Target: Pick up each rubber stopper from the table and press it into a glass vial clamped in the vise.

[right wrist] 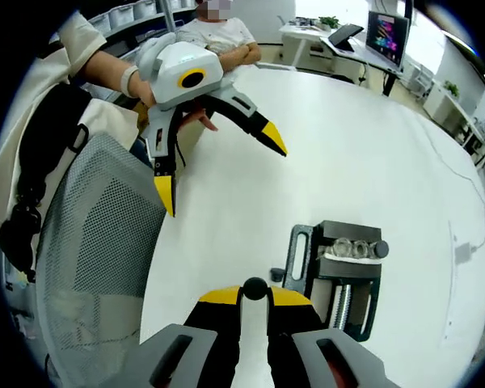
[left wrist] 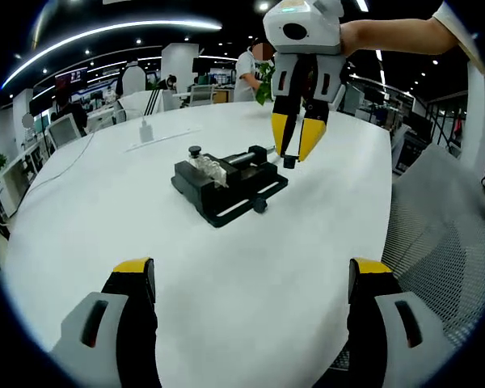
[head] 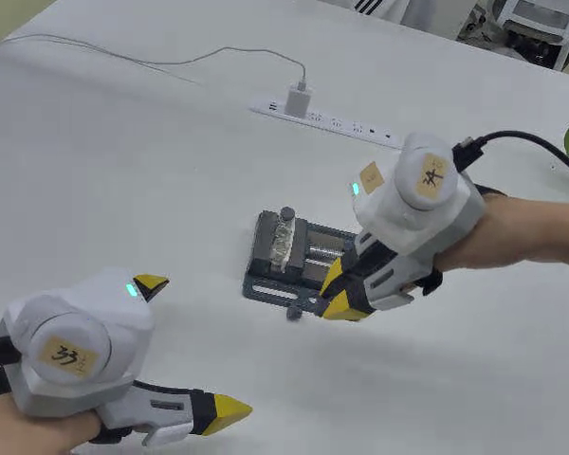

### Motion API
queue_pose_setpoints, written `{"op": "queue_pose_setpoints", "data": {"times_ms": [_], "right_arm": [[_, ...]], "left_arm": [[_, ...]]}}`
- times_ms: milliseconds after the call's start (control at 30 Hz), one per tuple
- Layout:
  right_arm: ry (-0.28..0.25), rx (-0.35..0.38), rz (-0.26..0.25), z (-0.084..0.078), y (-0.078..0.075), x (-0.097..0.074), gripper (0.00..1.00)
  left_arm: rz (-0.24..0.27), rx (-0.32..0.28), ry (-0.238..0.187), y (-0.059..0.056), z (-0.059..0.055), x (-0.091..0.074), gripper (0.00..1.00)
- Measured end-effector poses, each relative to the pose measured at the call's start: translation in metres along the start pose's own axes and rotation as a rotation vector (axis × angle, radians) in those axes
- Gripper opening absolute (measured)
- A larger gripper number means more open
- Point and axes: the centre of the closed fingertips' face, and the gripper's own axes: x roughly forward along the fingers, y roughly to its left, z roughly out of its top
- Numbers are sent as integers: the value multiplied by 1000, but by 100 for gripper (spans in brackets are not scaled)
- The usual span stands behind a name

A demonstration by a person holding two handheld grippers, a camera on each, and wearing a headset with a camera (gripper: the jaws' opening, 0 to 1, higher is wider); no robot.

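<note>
Hovering near vise (head: 266, 248), right tongs (head: 336, 292) pinch stopper (right wrist: 255, 288) (left tongs (head: 192, 346) agape).

Round tan paper sticker (head: 73, 357), rear cap of white left gripper (head: 192, 346): dark handwritten marks, perhaps digits, not legible.
Second round tan sticker (head: 433, 174), white right gripper (head: 339, 296): one handwritten character, unreadable.
Small tan tag (head: 371, 176) beside it: too small to read.
</note>
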Motion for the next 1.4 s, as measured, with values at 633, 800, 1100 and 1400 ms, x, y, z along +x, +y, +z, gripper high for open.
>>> {"op": "queue_pose_setpoints", "data": {"times_ms": [633, 800, 1100, 1400], "right_arm": [[122, -275, -47, 10, -77, -16, 7], [156, -377, -47, 14, -81, -15, 7], [169, -471, -34, 26, -92, -9, 7], [188, -511, -5, 28, -104, 1, 6]], "left_arm": [[11, -30, -6, 4, 1, 2, 99], [13, -36, -7, 6, 2, 3, 99], [20, -44, -9, 10, 4, 4, 98], [19, -58, 2, 10, -1, 4, 99]]}}
